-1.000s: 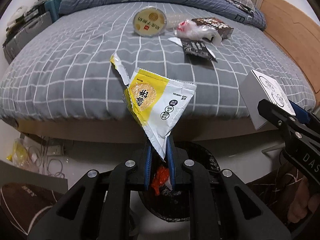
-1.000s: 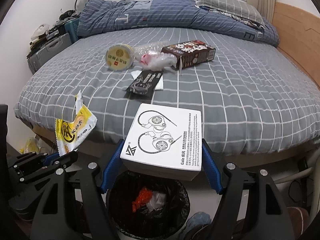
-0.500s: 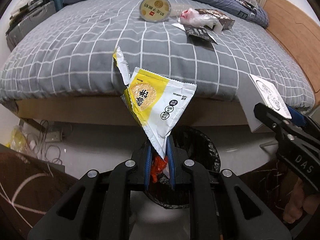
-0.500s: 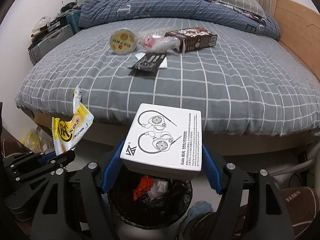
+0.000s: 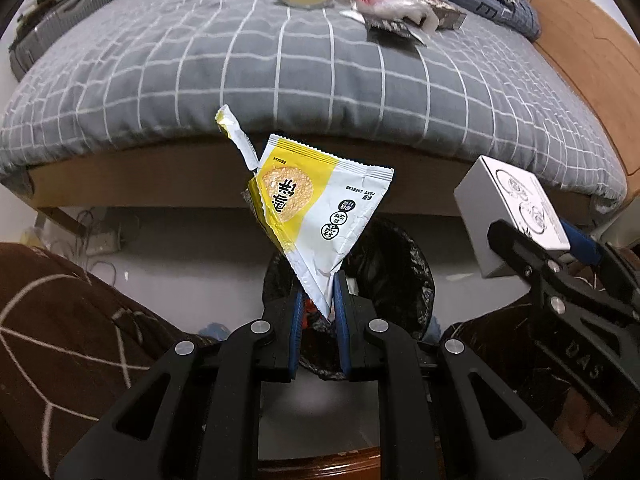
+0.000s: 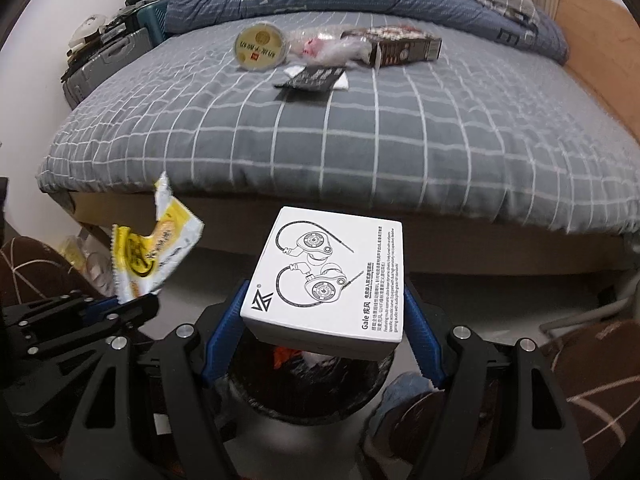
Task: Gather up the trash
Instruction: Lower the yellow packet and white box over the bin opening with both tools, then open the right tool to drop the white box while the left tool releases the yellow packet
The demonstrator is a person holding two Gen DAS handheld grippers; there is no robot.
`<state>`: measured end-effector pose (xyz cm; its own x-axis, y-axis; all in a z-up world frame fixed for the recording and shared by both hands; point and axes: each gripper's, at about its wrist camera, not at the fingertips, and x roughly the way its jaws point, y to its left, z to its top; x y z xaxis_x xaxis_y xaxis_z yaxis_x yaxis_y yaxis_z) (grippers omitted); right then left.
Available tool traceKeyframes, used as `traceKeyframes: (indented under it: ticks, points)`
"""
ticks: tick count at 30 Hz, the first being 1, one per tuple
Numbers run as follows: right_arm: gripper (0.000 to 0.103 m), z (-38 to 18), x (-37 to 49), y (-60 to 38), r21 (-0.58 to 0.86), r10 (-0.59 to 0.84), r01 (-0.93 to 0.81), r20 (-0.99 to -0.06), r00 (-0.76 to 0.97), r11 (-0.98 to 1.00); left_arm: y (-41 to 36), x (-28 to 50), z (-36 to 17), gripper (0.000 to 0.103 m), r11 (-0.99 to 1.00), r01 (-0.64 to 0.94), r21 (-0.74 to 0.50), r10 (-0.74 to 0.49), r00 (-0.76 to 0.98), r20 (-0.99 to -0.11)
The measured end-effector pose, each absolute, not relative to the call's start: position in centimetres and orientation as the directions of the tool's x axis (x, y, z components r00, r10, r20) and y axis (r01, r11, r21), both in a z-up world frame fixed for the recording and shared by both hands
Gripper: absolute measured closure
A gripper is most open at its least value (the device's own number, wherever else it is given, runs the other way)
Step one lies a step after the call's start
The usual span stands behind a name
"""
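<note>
The left gripper (image 5: pixel 316 300) pinches the snack wrapper (image 5: pixel 316 216) pointing upward; the right gripper (image 6: pixel 324 320) clamps the white box (image 6: pixel 328 272) flat, above the lined bin (image 6: pixel 256 400) of scraps.

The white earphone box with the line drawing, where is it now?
The white earphone box is clamped in the right hand-held gripper, directly above the black-lined trash bin, in front of the bed's near edge.

The white box (image 6: pixel 326 276) reads "Gale"; the right tool (image 5: pixel 560 280) reads "DAS".
</note>
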<state>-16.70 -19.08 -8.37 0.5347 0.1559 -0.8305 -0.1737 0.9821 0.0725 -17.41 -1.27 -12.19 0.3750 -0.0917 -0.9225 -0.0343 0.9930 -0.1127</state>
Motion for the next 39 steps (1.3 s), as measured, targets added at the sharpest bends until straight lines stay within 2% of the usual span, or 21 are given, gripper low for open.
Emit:
traceKeyframes:
  ticks: [21, 37, 39]
  points:
    - [0.033, -15.4, -12.8, -17.7, 0.076, 0.137, -0.168, -0.910, 0.392, 0.983, 0.1, -13.9, -19.1, 0.089, 0.995, -0.048, -0.093, -0.075, 0.283, -0.956]
    - [0.033, -17.0, -12.3, -14.9, 0.052, 0.119, -0.194, -0.930, 0.349, 0.980, 2.4, -13.5, -19.5, 0.089, 0.990, -0.107, -0.091, -0.061, 0.257, -0.964]
    - [0.030, -16.8, -12.3, -14.6, 0.045, 0.116, -0.198, -0.925, 0.361, 0.979, 2.5, -13.5, -19.5, 0.089, 0.990, -0.110, -0.091, -0.060, 0.257, -0.965]
